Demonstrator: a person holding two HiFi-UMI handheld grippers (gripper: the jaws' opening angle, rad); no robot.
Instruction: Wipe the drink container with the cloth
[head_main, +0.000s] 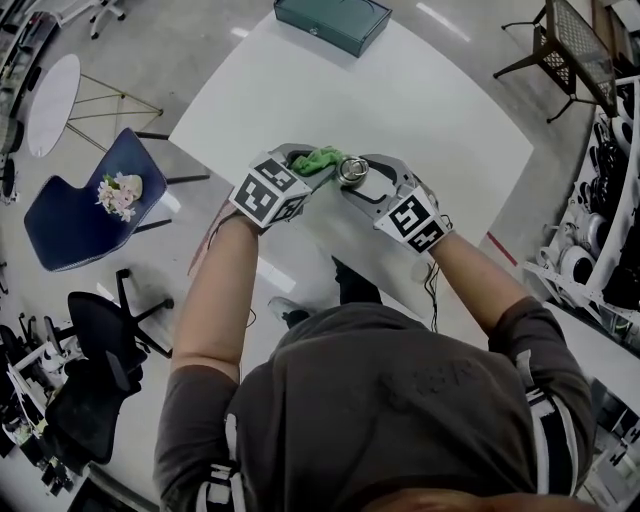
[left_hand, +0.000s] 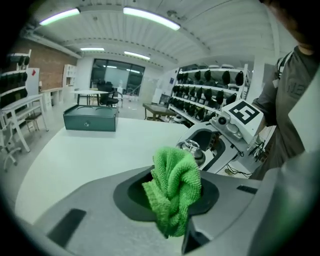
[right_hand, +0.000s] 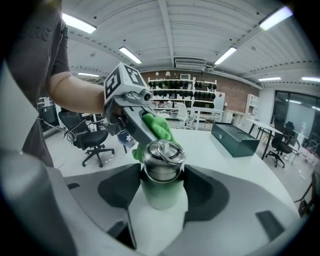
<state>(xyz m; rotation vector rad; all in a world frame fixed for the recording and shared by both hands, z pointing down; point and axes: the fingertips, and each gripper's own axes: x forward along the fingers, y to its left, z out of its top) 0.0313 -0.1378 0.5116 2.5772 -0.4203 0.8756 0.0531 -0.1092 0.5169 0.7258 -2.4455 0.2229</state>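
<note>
Head view, first speaker: Where is the drink container (head_main: 352, 170), and what is holding it?

Second speaker: The right hand-held gripper (right_hand: 162, 192) is clamping it. Its jaws are pressing on both sides of the body just below the neck, with the cap pointing up. I judge this is steadying it so the other hand can rub. It is sitting over the near edge of the white desk (head_main: 430, 110); whether its base is resting there is not showing.

First speaker: And the cloth (left_hand: 176, 175)?

Second speaker: The left hand-held gripper (left_hand: 167, 200) is pinching it tight between its jaws, bunched so a soft wad is sticking out past the tips. The wad is lying against the left side of the container's cap, seemingly touching it, probably to begin wiping at the top.

First speaker: What are the surfaces looking like?

Second speaker: The container is looking smooth and round, with a brushed-steel cap, a ring handle and a pale body fading from green to white. The cloth is bright green, looped and fluffy, and is folding easily. Beyond the container, at the desk's far edge, a dark green box (head_main: 332, 20) is sitting.
</note>
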